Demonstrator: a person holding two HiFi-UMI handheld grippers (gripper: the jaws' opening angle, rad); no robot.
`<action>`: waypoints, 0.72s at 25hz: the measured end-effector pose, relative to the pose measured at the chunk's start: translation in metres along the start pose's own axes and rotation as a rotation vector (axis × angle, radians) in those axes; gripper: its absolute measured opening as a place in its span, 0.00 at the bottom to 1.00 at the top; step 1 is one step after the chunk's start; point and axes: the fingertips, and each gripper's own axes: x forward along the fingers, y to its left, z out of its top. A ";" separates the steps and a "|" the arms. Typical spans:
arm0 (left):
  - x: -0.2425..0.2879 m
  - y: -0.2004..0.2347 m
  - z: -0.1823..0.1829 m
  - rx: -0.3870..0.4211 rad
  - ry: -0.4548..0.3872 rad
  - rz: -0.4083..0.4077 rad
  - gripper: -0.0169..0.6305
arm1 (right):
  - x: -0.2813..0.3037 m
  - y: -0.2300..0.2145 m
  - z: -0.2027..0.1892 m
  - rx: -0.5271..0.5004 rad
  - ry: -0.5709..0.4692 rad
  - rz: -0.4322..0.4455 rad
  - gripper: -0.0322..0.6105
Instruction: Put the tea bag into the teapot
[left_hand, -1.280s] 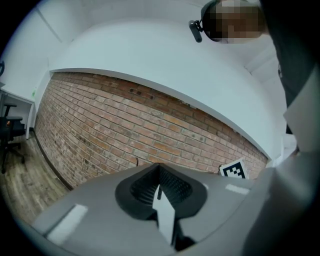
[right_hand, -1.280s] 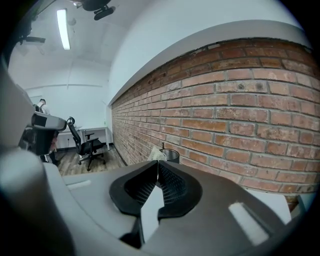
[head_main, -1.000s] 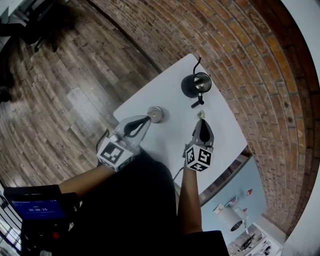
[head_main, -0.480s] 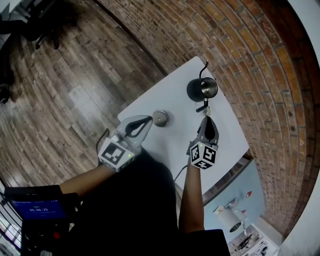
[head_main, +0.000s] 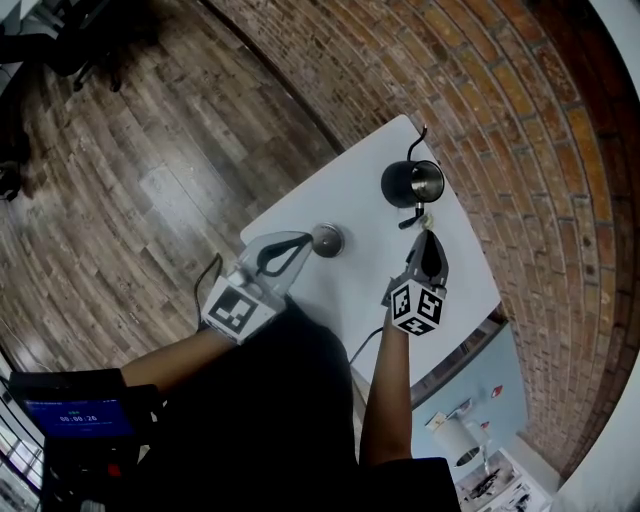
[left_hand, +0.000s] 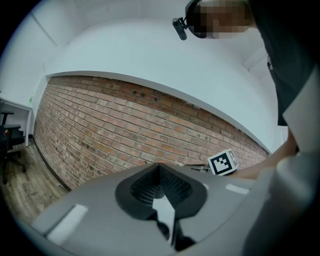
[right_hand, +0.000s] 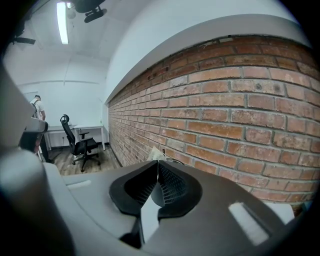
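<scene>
A black teapot (head_main: 412, 184) stands open at the far end of the white table (head_main: 365, 265). Its round metal lid (head_main: 327, 239) lies on the table to the left. My right gripper (head_main: 428, 238) is shut on a pale tea bag (head_main: 427, 217), held just short of the teapot's handle side. In the right gripper view the tea bag (right_hand: 156, 152) peeks out past the closed tips of the right gripper (right_hand: 158, 162). My left gripper (head_main: 303, 240) is shut with nothing in it, its tips right beside the lid. The left gripper (left_hand: 159, 166) hides the lid in its own view.
A brick wall (head_main: 520, 150) runs along the table's far and right sides. Wooden floor (head_main: 130, 170) lies to the left. An office chair (right_hand: 80, 142) stands far off along the wall. A lit screen (head_main: 70, 415) sits at the lower left of the head view.
My right gripper has carried the tea bag forward, closer to the teapot. The left gripper has shifted slightly and stays by the lid.
</scene>
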 end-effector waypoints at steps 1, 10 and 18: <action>0.001 0.000 -0.001 0.003 0.001 0.001 0.03 | 0.001 -0.003 0.000 0.000 -0.001 -0.003 0.06; -0.003 0.002 -0.007 -0.002 0.013 0.021 0.03 | 0.013 -0.013 0.001 0.005 0.008 -0.001 0.06; -0.006 0.002 -0.007 0.039 0.020 0.039 0.03 | 0.030 -0.018 0.002 0.012 0.013 0.006 0.06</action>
